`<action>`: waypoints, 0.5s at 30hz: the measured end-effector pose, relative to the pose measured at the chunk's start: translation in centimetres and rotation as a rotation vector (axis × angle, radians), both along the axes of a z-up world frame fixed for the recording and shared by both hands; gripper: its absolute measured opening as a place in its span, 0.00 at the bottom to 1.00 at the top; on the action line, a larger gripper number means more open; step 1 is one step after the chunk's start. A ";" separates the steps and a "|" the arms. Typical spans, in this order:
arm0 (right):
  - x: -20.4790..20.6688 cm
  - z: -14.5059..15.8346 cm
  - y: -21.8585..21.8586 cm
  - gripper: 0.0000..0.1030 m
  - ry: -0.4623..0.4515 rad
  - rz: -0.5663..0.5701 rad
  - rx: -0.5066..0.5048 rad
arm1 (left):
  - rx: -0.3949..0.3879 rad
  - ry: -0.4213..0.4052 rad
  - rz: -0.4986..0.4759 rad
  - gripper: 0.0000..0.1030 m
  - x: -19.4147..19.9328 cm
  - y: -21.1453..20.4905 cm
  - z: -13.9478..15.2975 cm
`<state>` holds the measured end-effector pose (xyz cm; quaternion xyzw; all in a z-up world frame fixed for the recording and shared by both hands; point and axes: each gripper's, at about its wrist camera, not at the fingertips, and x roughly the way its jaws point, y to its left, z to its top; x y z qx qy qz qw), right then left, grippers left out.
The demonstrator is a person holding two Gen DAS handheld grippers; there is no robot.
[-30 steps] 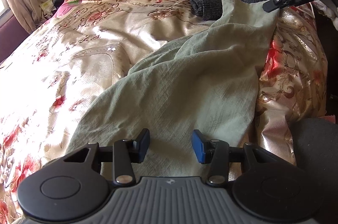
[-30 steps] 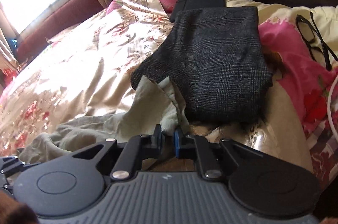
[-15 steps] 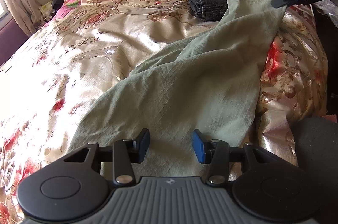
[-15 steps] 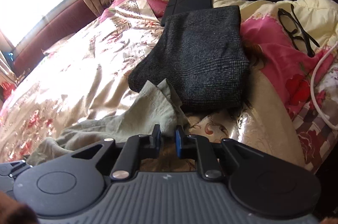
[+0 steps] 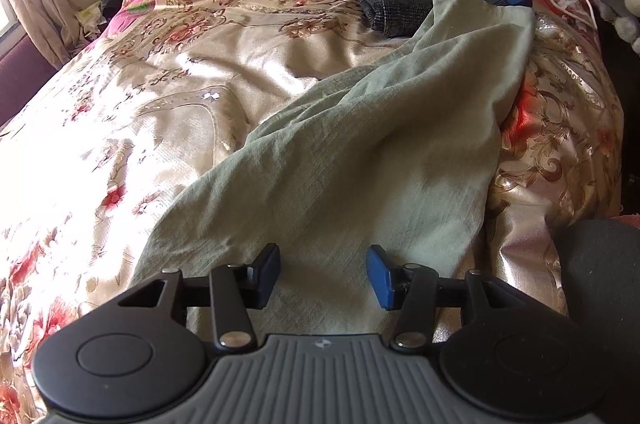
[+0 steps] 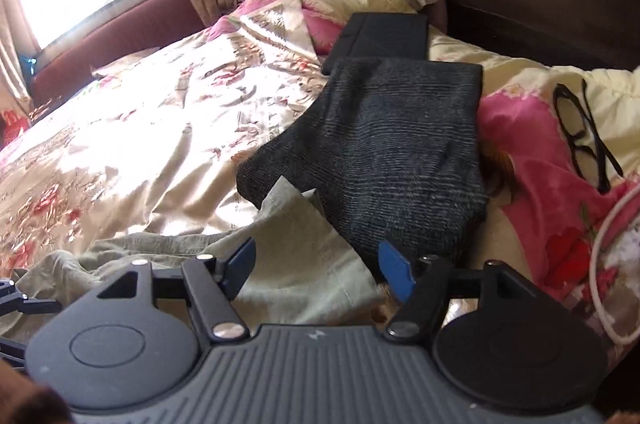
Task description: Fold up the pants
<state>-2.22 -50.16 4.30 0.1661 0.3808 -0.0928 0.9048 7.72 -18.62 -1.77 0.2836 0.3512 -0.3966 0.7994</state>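
Pants, pale green, lie stretched along the right side of the bed, their far end overlapping the near corner of a folded dark grey garment by the headboard. My right tongs were pinched on that far hem half a second ago; their jaws have just been opening, and now stand apart just above the cloth, with nothing pressed between the pads. In the left wrist view I see them lifted a little clear of the hem at far right. My left tongs hover half open over the near end of the pants, gripping nothing. I judge the release to mean the stretching-out is done: the garment lies flat enough, though creased along its left edge. Next comes a fresh grip for the fold itself, and I want to avoid catching the grey garment or the glasses beyond.
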 end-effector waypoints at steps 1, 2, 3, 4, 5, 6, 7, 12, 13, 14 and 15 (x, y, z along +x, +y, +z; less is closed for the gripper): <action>0.8 -0.8 -0.6 0.68 0.019 0.029 0.046 | 0.001 0.002 0.002 0.60 0.0 0.0 0.0; 1.4 -1.7 -1.3 0.68 0.025 0.037 0.095 | 0.001 0.005 0.003 0.61 0.0 0.0 0.0; 2.1 -2.7 -1.9 0.68 0.026 0.046 0.139 | 0.003 0.005 0.003 0.61 0.0 0.0 0.0; 2.6 -3.5 -2.2 0.70 0.030 0.059 0.162 | 0.006 0.006 0.002 0.61 0.1 -0.1 -0.1; 3.0 -4.2 -2.4 0.72 0.030 0.079 0.188 | 0.010 0.009 0.003 0.61 0.1 -0.2 -0.1; 3.0 -4.6 -2.5 0.73 0.015 0.080 0.210 | 0.013 0.012 0.003 0.62 0.2 -0.2 -0.1; 2.7 -4.5 -2.3 0.73 0.009 0.078 0.234 | 0.019 0.012 0.001 0.63 0.3 -0.3 -0.1; 0.0 -3.6 0.2 0.66 -0.015 0.207 0.220 | 0.040 0.006 -0.010 0.65 0.4 -0.5 -0.1; 0.0 -4.2 -0.3 0.63 -0.014 0.180 0.234 | 0.044 0.004 -0.012 0.65 0.4 -0.6 -0.2; 0.1 -4.7 -1.2 0.60 -0.029 0.147 0.278 | 0.049 0.002 -0.013 0.65 0.4 -0.7 -0.2; 0.4 -5.3 -2.2 0.59 -0.061 0.110 0.334 | 0.053 0.000 -0.012 0.65 0.4 -0.8 -0.3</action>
